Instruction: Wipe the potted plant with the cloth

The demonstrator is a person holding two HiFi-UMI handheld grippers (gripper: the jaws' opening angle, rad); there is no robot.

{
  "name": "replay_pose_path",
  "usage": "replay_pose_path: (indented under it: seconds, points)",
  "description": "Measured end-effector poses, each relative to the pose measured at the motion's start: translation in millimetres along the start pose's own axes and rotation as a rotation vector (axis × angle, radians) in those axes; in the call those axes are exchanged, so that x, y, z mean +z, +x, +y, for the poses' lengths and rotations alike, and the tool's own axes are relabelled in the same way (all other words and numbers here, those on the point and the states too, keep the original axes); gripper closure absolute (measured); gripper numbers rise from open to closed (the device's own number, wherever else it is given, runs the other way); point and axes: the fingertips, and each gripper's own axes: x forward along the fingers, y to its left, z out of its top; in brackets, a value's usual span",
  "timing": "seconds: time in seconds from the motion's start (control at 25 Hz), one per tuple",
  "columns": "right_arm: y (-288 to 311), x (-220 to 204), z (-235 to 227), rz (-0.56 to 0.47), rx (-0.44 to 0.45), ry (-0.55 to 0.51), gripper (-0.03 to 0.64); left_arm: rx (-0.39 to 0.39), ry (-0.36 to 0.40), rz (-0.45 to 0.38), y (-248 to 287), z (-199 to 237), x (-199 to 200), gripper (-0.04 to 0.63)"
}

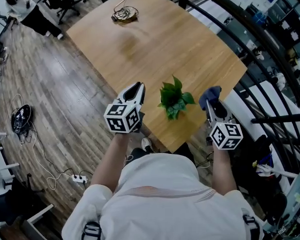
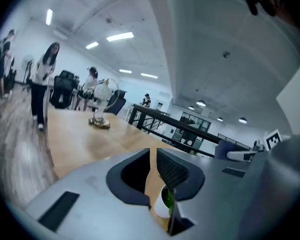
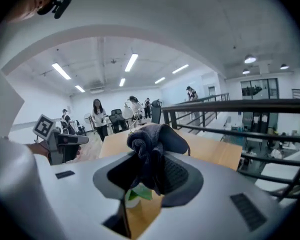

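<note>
White-shirted shoulders nearest the lens, forearms stretching forward with a gripper in each hand. Holds the left gripper (image 1: 136,87) over the near edge of the bench (image 1: 155,44), fingers almost together — only a thin slit between them, nothing inside it. Clamps the right gripper (image 1: 213,104) on the dark blue cloth (image 1: 210,93), with the bunched wad poking out past the fingertips. Finds the potted plant (image 1: 174,100) upright by the bench's near corner, between the two grippers and touched by neither. Sits to the left of the cloth and somewhat below it, green leaves peeking out under the wad in the right gripper view; sits to the right of the left fingers, white pot (image 2: 162,205) low behind the slit. Looks about equally near to both, yet only the right carries the cloth — so probably calls for a short sweep leftward and down onto the foliage. Keeps the left fingers free, perhaps to steady the pot while wiping.
</note>
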Motion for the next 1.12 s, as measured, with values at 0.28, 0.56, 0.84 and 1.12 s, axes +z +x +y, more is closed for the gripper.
replay_pose_path:
  seconds: [0.28, 0.56, 0.84, 1.12]
  points:
    - [29, 76, 13, -0.192, 0.046, -0.064, 0.440, -0.014, 0.239, -0.156, -4, -32, 52, 0.563]
    - [52, 92, 30, -0.219, 0.114, -0.112, 0.442, -0.033, 0.264, -0.209, 4, -42, 75, 0.563]
    - [60, 99, 41, -0.219, 0.126, -0.144, 0.442, -0.044, 0.265, -0.201, 4, -47, 75, 0.563]
    - [68, 99, 37, -0.227, 0.116, -0.139, 0.442, -0.054, 0.264, -0.194, 10, -48, 69, 0.563]
